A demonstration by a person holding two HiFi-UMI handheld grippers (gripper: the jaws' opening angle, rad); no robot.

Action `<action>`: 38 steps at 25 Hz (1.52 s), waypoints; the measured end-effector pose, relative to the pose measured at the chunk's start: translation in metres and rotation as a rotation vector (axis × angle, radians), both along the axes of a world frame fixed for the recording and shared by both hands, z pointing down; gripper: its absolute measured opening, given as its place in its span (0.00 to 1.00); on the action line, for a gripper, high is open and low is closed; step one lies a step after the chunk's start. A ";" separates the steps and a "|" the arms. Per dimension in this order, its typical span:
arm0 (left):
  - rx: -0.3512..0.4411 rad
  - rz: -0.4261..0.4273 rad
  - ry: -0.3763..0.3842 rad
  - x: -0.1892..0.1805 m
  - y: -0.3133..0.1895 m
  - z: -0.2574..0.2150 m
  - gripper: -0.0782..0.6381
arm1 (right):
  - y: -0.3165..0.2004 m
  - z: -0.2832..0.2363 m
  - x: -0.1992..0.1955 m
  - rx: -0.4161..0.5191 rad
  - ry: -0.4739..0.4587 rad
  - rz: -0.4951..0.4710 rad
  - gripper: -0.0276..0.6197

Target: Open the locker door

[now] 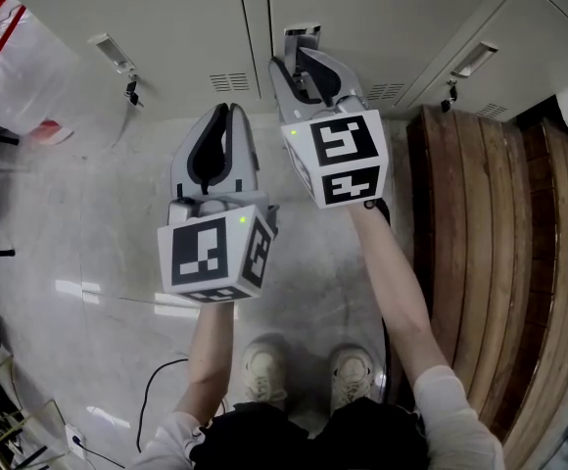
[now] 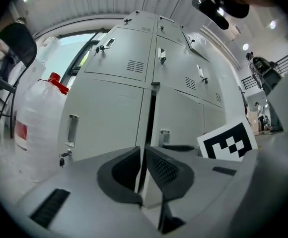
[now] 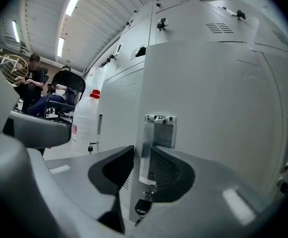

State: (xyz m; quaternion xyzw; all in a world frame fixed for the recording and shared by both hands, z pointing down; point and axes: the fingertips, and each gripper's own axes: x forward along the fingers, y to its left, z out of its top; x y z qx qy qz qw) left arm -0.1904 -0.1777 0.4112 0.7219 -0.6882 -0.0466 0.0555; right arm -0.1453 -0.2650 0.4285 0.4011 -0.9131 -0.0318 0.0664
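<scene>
The grey locker door (image 3: 208, 108) stands slightly ajar, with its left edge facing me. A metal handle plate (image 3: 160, 132) sits at that edge, and a key (image 3: 143, 206) hangs in the lock below it. My right gripper (image 3: 143, 150) is shut on the door's edge at the handle, one pad on each side. From the head view the right gripper (image 1: 304, 57) reaches up to the handle (image 1: 302, 35) on the locker row. My left gripper (image 1: 227, 114) hangs lower and to the left, away from the lockers. The left gripper (image 2: 143, 150) is shut, holding nothing.
A wooden slatted bench (image 1: 480, 243) runs along my right side. A white bag with red print (image 1: 20, 67) leans against the lockers at the left. Neighbouring lockers have handles with keys (image 1: 130, 91). A cable (image 1: 157, 390) lies on the glossy floor. A person sits on a chair (image 3: 35, 83) far left.
</scene>
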 end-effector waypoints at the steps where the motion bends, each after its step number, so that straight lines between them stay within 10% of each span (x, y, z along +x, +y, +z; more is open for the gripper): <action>1: -0.007 0.017 0.003 0.002 0.000 0.000 0.15 | 0.003 0.000 0.001 -0.001 0.000 -0.005 0.20; 13: -0.069 0.235 0.117 0.037 -0.002 0.037 0.23 | 0.035 0.001 0.015 -0.022 -0.003 -0.087 0.20; 20: -0.183 0.254 0.029 0.055 -0.018 0.081 0.23 | 0.049 0.001 0.025 -0.032 0.002 -0.119 0.20; 38: -0.172 0.385 0.022 0.091 -0.015 0.080 0.23 | 0.080 0.002 0.052 -0.041 0.009 -0.179 0.20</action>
